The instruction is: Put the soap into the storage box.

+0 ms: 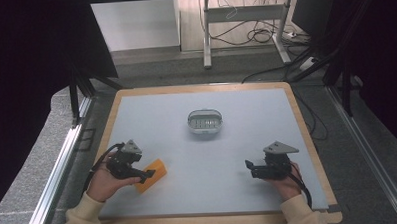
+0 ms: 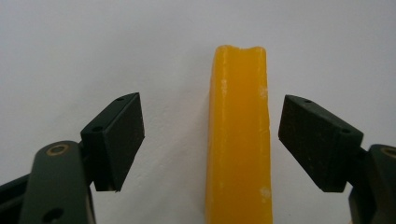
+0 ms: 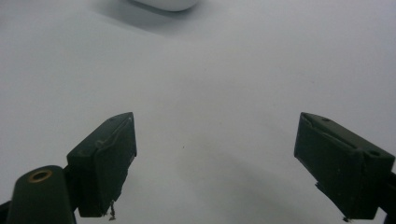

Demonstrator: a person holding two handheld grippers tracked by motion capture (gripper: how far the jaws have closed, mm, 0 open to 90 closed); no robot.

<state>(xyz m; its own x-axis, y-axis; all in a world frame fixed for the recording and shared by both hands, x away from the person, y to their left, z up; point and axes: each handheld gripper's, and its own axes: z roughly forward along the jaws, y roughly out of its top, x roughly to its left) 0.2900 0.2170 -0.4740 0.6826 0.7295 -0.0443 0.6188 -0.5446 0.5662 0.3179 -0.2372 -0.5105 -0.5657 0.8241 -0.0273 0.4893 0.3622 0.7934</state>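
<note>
A flat orange-yellow bar lies on the pale table at the front left. My left gripper is open around its near end; in the left gripper view the bar runs upright between the two black jaws without touching either, and my left gripper straddles it. At the front right my right gripper is open with bare table between its jaws, as the right gripper view shows around my right gripper. A small white oval dish stands near the table's middle.
The table has a light wooden rim. Black frame posts and curtains stand on both sides. A desk frame and cables lie on the floor beyond. The dish's lower edge shows at the top of the right gripper view.
</note>
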